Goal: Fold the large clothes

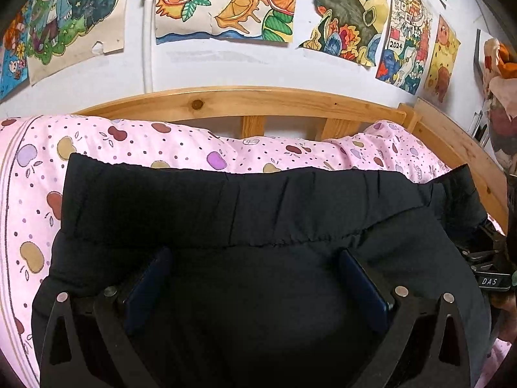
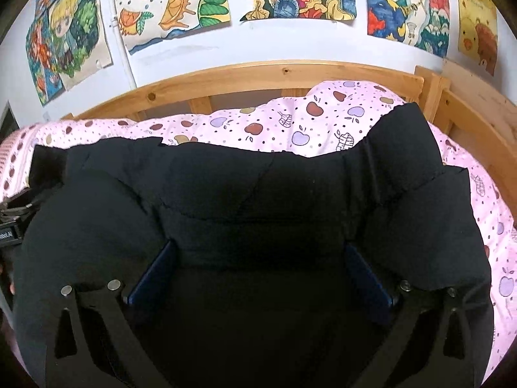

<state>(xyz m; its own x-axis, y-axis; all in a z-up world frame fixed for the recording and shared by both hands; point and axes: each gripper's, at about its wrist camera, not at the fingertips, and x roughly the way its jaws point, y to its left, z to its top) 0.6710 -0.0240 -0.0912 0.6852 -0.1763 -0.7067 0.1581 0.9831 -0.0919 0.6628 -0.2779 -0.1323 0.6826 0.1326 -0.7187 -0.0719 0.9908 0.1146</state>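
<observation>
Spread flat on the pink bedsheet, just short of the wooden headboard: black garment. Left gripper and right gripper fingers apart, over cloth. Pinch matching edges, fold evenly.

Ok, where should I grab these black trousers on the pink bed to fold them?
Grip the black trousers at the gathered elastic waistband, one corner per gripper, coming from the near side. It is a thick, straight edge lying flat across the pink fruit-print bedcover, so it should lift evenly.
</observation>
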